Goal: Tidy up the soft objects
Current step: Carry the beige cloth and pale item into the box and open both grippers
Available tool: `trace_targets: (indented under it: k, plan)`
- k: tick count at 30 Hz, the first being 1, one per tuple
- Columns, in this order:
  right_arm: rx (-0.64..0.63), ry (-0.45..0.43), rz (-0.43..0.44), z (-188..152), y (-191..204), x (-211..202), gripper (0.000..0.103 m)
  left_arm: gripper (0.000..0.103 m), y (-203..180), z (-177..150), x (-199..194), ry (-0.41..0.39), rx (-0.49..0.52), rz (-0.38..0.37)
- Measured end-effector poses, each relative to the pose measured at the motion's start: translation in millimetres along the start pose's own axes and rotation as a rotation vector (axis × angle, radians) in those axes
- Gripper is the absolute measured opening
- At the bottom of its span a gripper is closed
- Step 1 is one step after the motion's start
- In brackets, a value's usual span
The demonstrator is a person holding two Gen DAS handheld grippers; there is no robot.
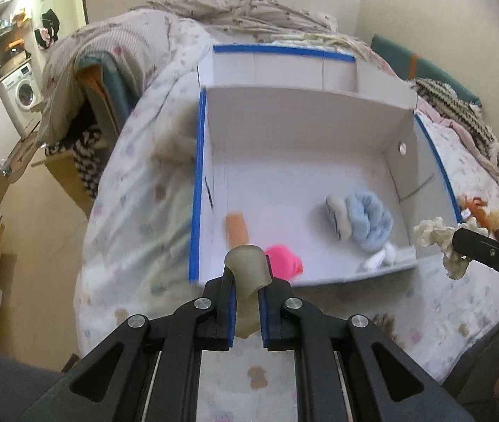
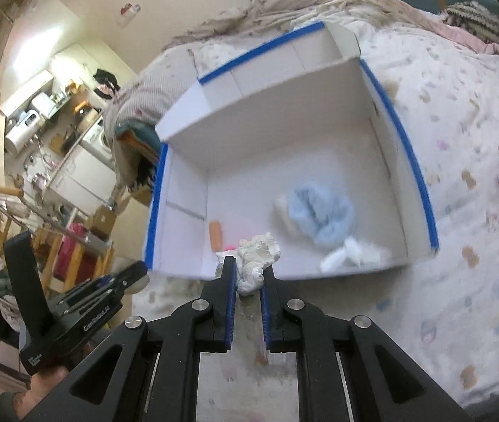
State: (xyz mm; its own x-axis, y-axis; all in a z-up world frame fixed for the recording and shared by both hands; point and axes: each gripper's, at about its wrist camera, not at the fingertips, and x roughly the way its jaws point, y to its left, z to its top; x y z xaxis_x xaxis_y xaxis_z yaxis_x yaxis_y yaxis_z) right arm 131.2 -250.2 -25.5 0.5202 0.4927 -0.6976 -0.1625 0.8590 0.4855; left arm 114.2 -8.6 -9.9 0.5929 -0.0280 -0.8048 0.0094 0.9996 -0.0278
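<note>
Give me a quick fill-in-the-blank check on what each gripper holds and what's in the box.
1. The left gripper is shut on a ____ soft piece.
2. The right gripper holds a ____ fluffy toy.
3. The blue fluffy bundle lies ____ the white box.
4. The orange plush lies ____ the box, on the bedspread.

Missing: beige; white; inside; outside

Bed (image 1: 133,211) covered by white quilt with faint pastel print. Resting directly on quilt: open white cardboard box (image 1: 305,112) with blue-taped rims; orange-and-tan plush toy (image 1: 485,216) just right of box; rumpled blankets (image 1: 249,8) heaped behind.
</note>
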Motion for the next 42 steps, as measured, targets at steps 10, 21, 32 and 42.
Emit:
trace_targets:
  k: [10, 21, 32, 42]
  plan:
    - [-0.070, 0.006, -0.036, 57, 3, 24, 0.014, 0.010, -15, 49, 25, 0.003, 0.022, -0.001]
    - [0.006, 0.059, -0.092, 63, -33, 57, 0.014, 0.010, -39, 69, 70, 0.052, 0.046, 0.019]
    - [0.060, 0.115, -0.158, 58, -55, 74, 0.014, 0.011, -55, 69, 114, 0.119, 0.023, 0.071]
    - [0.039, 0.135, -0.285, 57, -57, 82, 0.014, 0.017, -56, 64, 126, 0.147, 0.021, 0.124]
